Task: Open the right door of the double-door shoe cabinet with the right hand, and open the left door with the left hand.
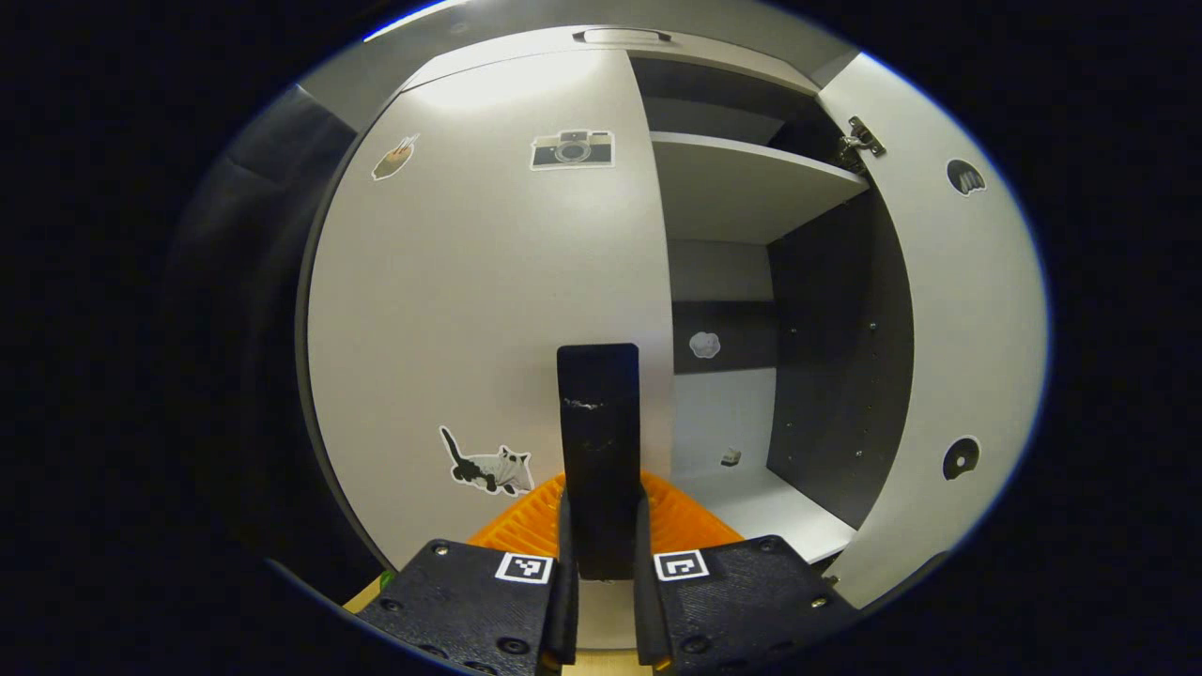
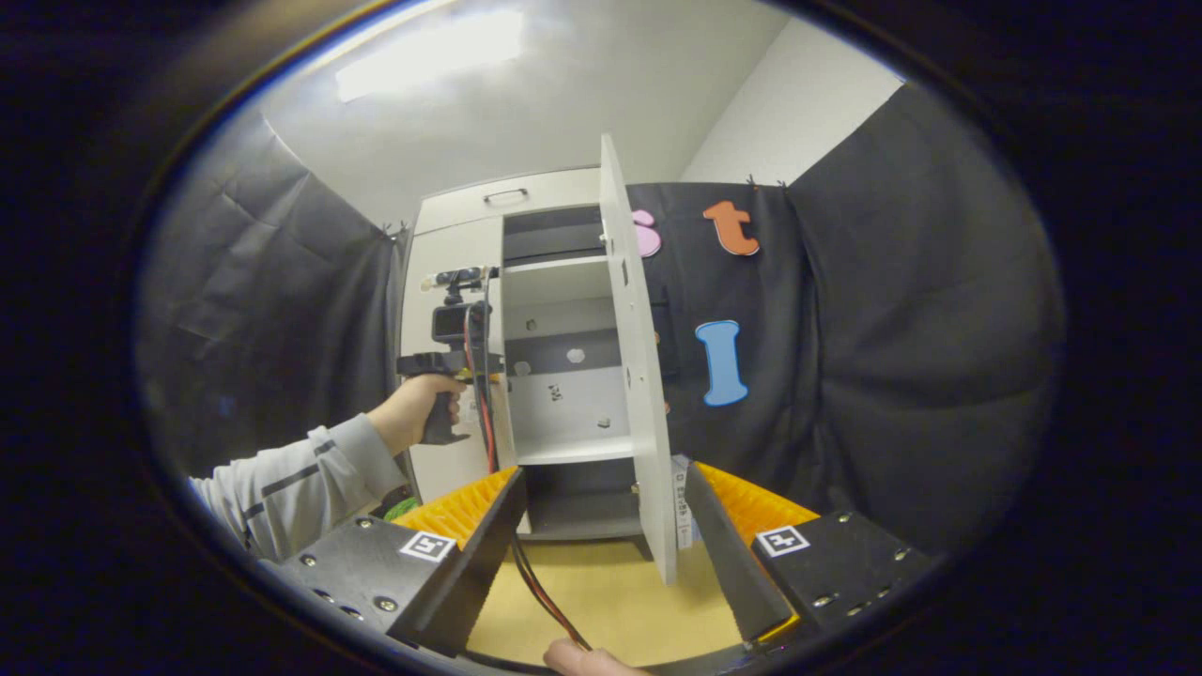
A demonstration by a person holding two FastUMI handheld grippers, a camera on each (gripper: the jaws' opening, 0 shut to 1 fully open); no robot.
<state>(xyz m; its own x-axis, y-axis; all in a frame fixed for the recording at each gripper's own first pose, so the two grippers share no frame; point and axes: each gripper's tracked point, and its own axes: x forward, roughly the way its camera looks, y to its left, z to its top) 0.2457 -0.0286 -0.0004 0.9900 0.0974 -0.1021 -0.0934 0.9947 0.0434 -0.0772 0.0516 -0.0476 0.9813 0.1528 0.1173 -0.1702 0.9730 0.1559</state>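
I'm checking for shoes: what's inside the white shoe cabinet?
Behind the open right door, bare white shelves and a dark back panel bearing small stickers; no shoes there. The closed left door hides that half.

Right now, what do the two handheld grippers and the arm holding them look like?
Left gripper: black blocky body carrying two square black-and-white markers, orange ribbed parts behind. Right gripper: black screwed plates, one square marker each, orange ribbed panels. In the right gripper view the left one has a black pistol handle, a small camera on top and a red and black cable. The sleeve is light grey with dark stripes.
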